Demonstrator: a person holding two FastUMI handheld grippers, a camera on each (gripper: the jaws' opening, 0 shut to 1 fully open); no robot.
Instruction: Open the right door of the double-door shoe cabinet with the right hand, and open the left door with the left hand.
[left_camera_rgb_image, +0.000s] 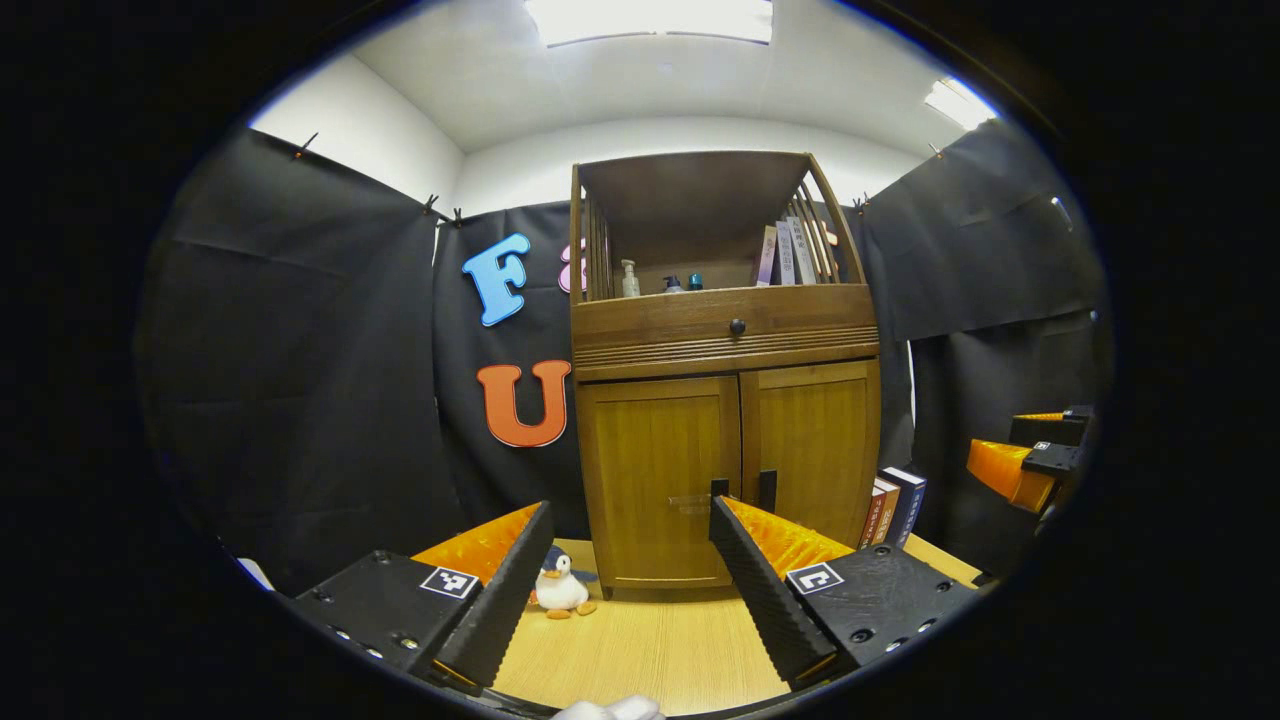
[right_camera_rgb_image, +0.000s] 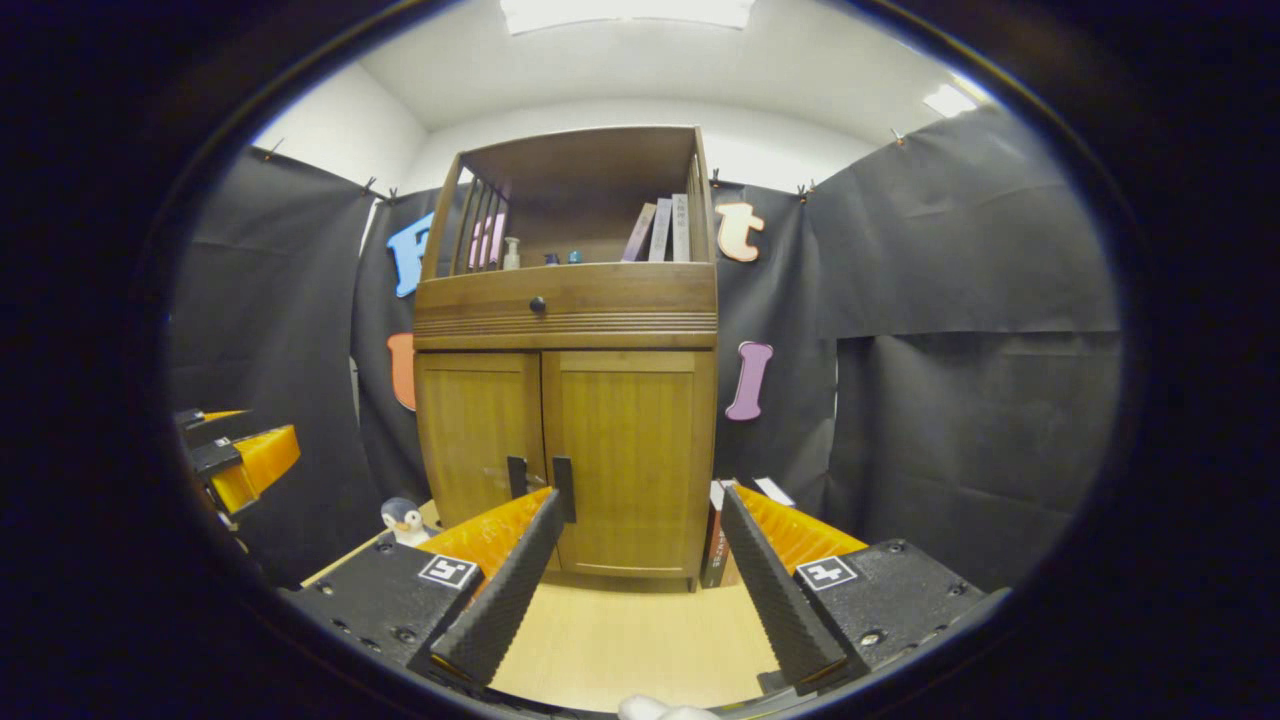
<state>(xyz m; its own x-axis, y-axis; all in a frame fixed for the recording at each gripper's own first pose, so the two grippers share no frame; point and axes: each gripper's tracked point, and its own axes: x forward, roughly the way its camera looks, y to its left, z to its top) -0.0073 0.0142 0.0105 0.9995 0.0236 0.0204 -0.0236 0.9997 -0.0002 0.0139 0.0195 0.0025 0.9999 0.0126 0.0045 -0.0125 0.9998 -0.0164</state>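
In the left gripper view we see, farthest left on the pale wooden tabletop (left_camera_rgb_image: 640, 650), a small white and dark penguin toy (left_camera_rgb_image: 562, 587), and our left gripper (left_camera_rgb_image: 628, 515) with its fingers spread wide apart, holding nothing. Between and beyond those fingers stands the tall brown wooden double-door shoe cabinet (left_camera_rgb_image: 725, 400), upright with its long axis vertical and its front facing us. Its left door (left_camera_rgb_image: 655, 480) and right door (left_camera_rgb_image: 815, 450) both lie flush and closed, each with a dark vertical handle at the centre seam. Above them run a drawer with a round dark knob (left_camera_rgb_image: 737, 326) and an open shelf with small bottles (left_camera_rgb_image: 630, 278) and leaning books (left_camera_rgb_image: 790, 252). More upright books (left_camera_rgb_image: 895, 505) stand just beside the cabinet's right side. In the right gripper view, our right gripper (right_camera_rgb_image: 635, 505) is likewise spread open and empty, well apart from the doors.
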